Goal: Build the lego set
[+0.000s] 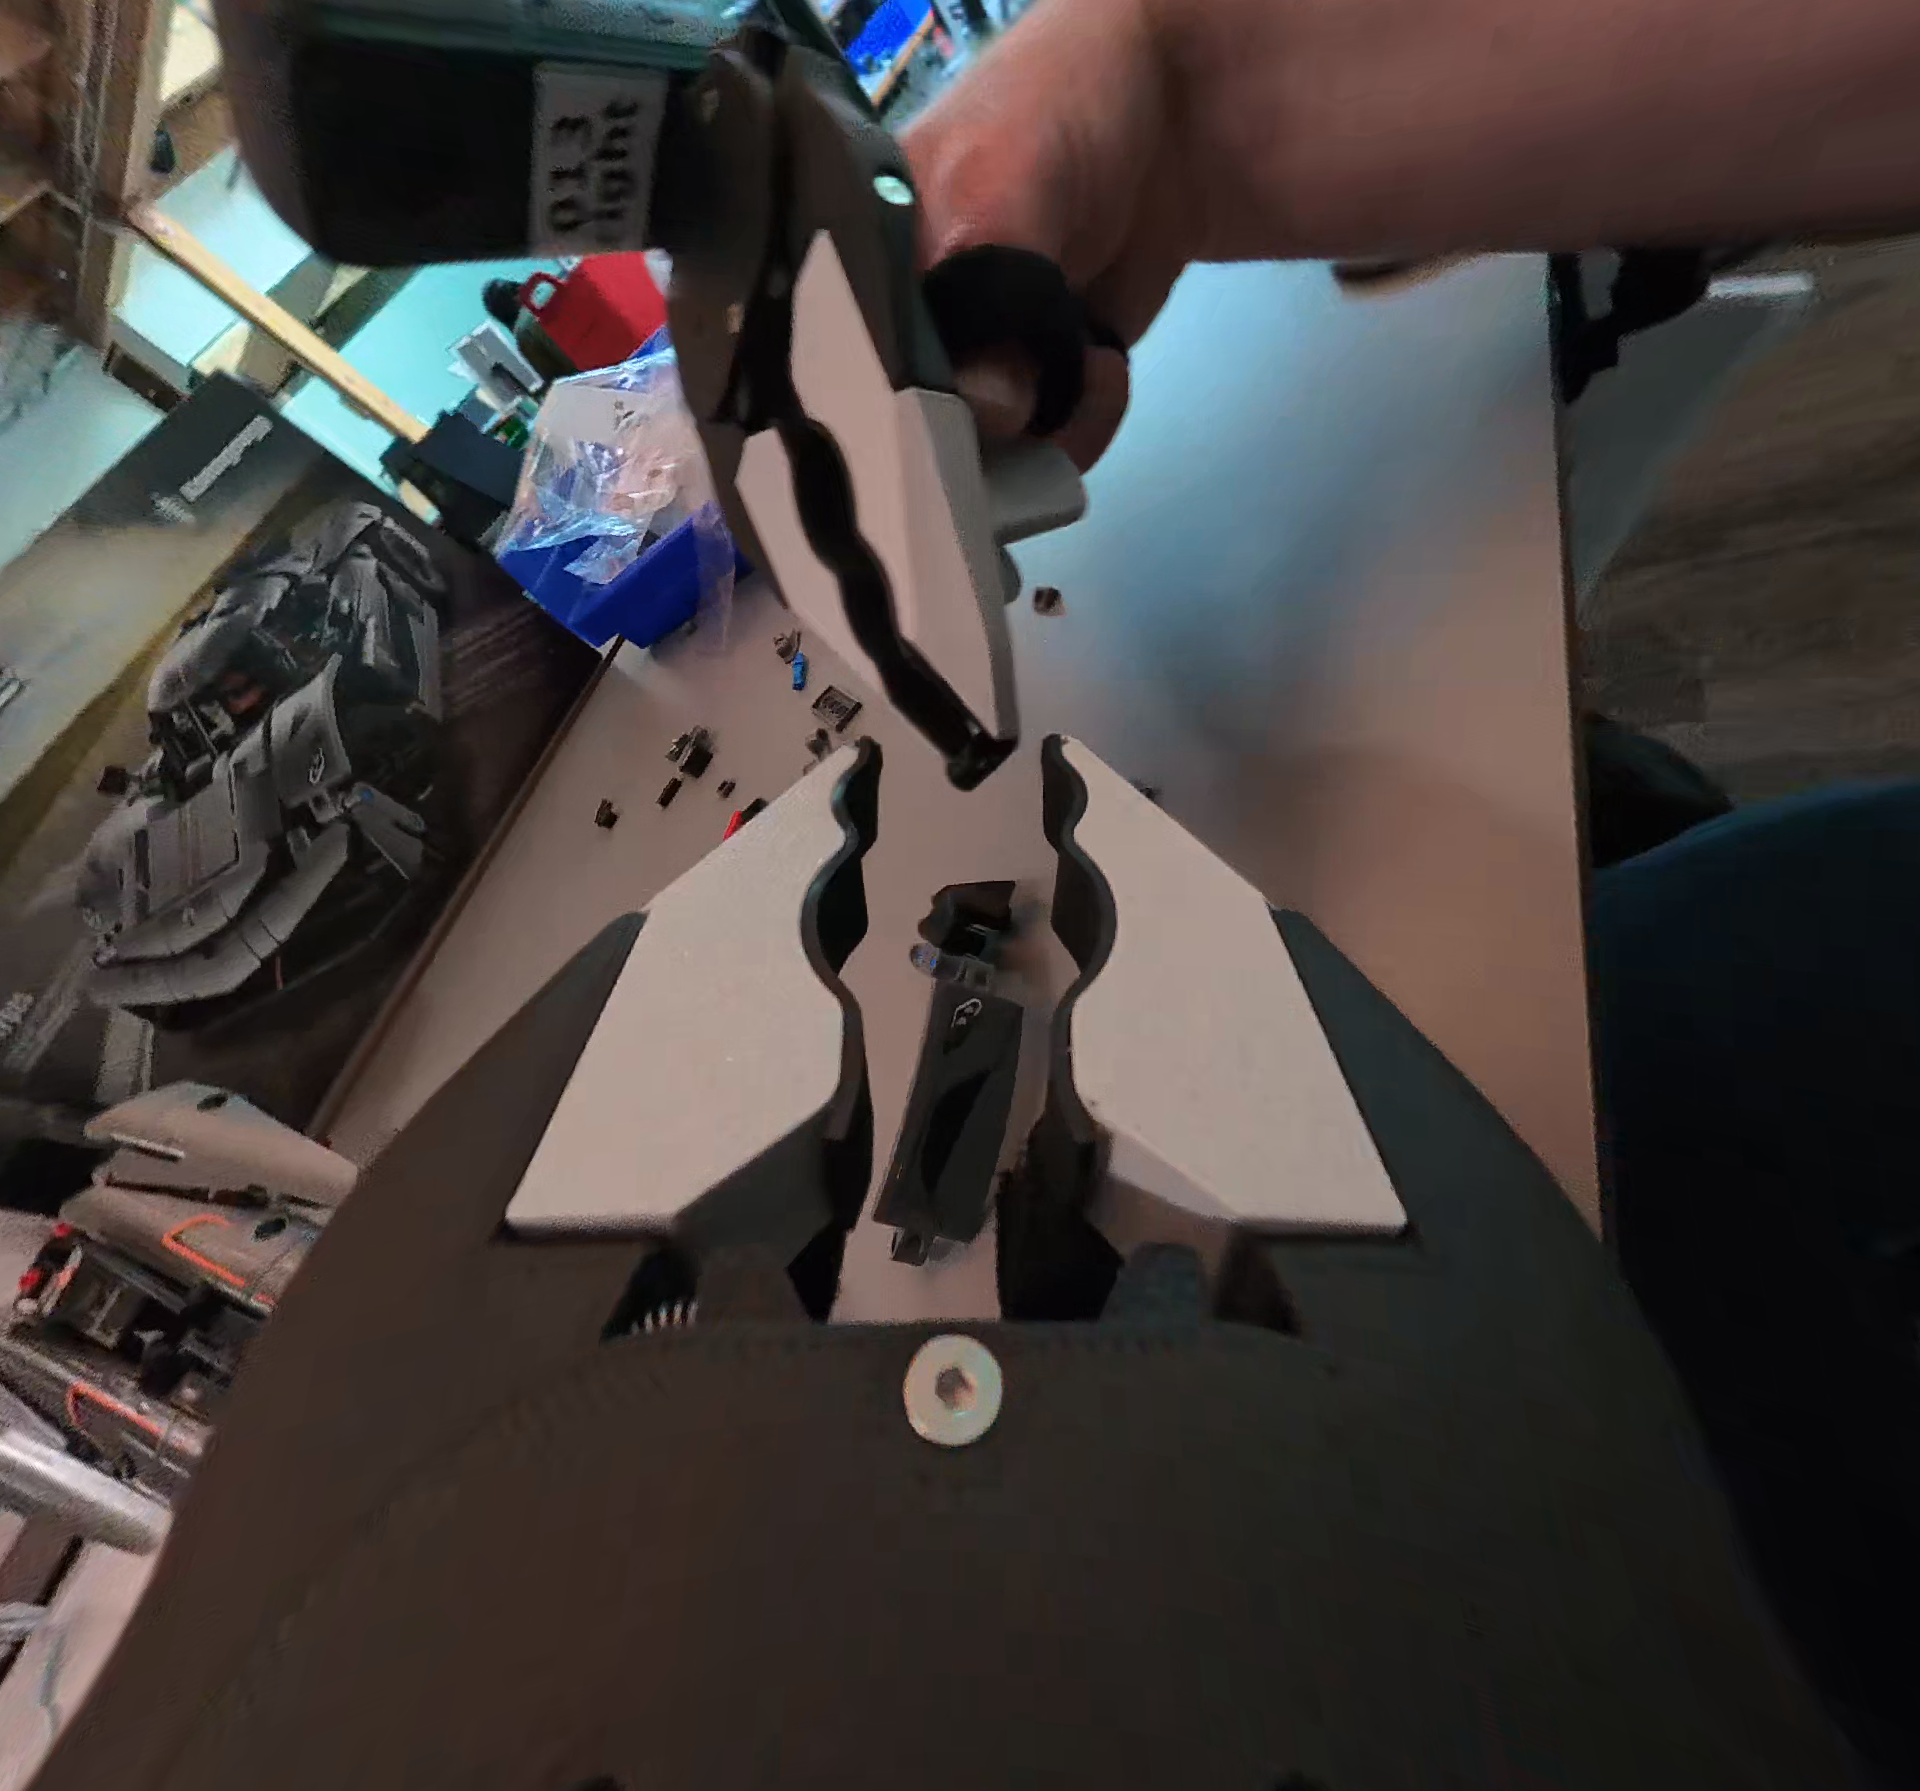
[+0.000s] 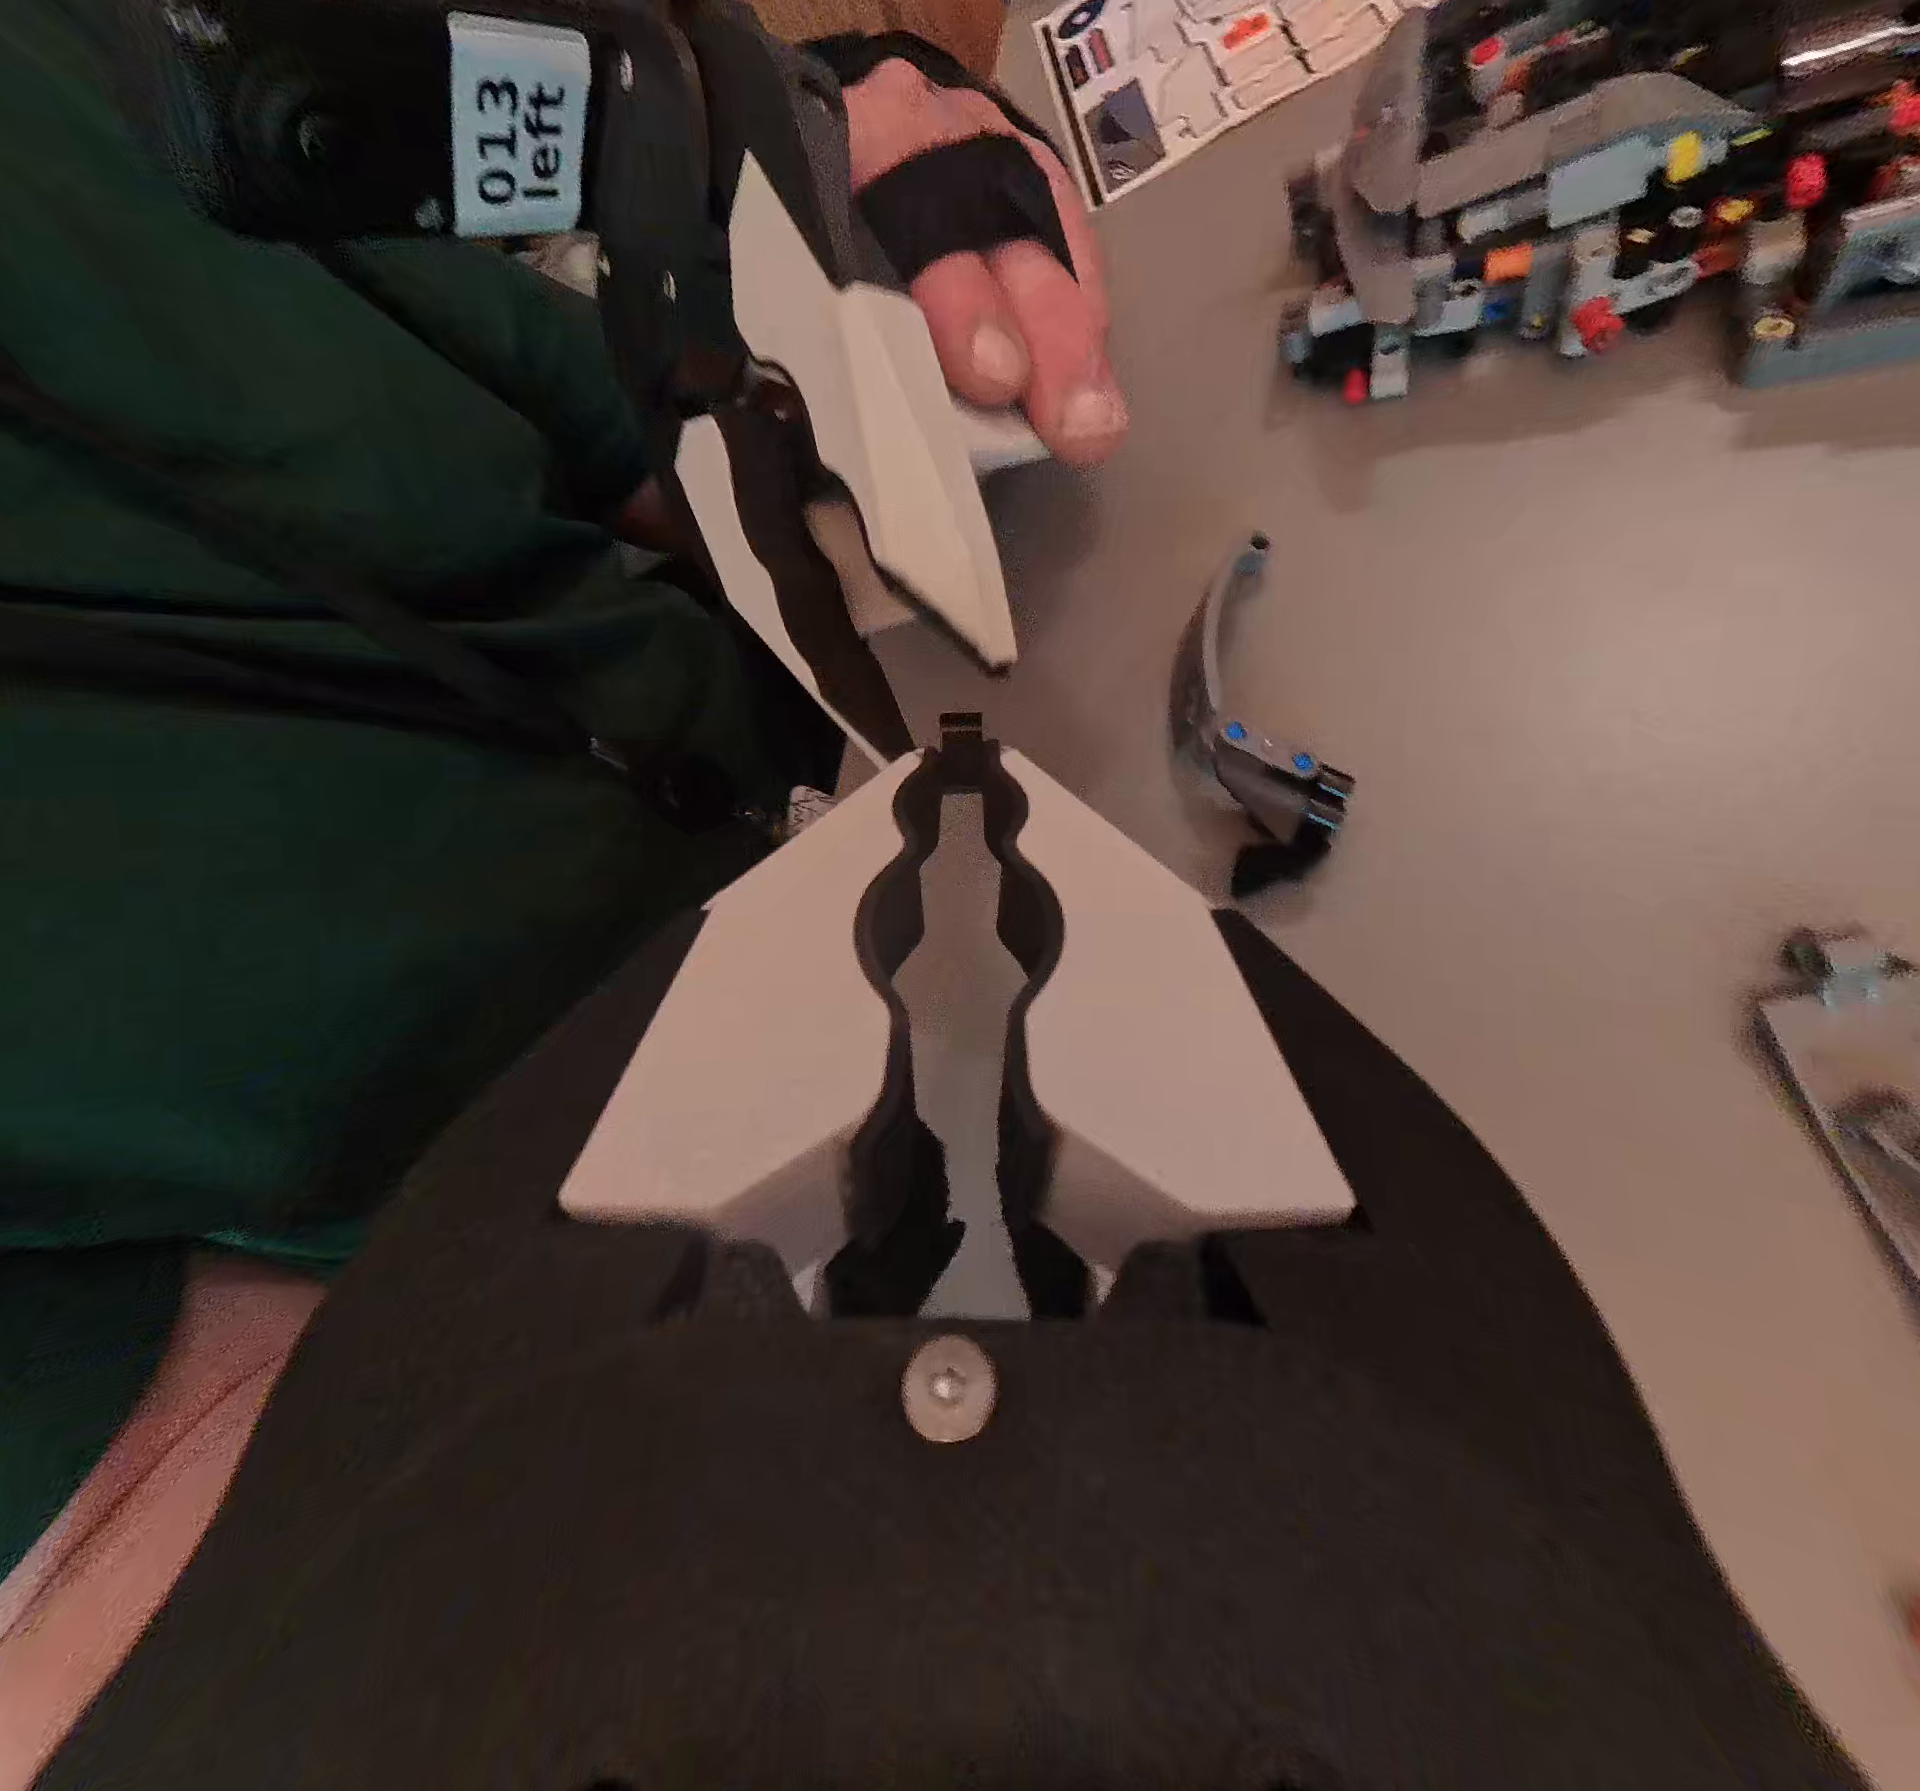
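In the left wrist view, the left gripper is spread apart with nothing in it. A long black lego piece lies on the grey table between its fingers, pointing the same way as them.

In the right wrist view, the right gripper pinches a tiny black lego piece at its tips, right beside the left gripper's tips.

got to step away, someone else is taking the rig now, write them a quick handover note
Right hand-held gripper: shut on a small black piece, tips held close to the left's.
Left hand-held gripper: open, empty, over a black sub-assembly lying on the table.
Nearby: curved grey part, large partial model, loose small pieces.
Done: model partly built.
Left: seat the black piece; where it goes isn't clear.
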Motion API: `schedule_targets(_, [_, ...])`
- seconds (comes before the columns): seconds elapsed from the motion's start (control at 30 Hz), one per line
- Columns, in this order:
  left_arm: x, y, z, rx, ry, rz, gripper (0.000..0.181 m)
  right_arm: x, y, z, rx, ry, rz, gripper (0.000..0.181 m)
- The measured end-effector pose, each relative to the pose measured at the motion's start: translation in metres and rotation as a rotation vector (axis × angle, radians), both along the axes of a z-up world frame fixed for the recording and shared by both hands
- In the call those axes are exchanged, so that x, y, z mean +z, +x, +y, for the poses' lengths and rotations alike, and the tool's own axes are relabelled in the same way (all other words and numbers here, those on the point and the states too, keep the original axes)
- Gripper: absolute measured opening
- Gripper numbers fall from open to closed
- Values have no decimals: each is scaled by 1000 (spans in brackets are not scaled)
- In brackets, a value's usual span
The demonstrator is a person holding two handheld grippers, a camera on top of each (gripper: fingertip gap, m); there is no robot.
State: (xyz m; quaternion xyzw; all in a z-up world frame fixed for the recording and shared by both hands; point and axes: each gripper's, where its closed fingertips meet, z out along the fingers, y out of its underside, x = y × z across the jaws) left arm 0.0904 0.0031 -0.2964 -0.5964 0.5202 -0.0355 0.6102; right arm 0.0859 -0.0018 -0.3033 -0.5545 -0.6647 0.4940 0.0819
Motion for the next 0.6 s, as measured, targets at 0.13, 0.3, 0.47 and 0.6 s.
schedule_targets(0.13, [-1,-3,-6,1,84,80,19,6,-9,-13,89,-64,8,5])
schedule_targets(0.3, [5,-13,-8,41,143,84,12,11,-19,-16,116,-129,18,5])
schedule_targets(0.47, [12,-24,-6,114,153,25,10,18,-30,-13,99,-198,41,6])
schedule_targets(0.6, [19,-33,-3,162,173,-11,9,25,-39,-11,81,-234,73,5])
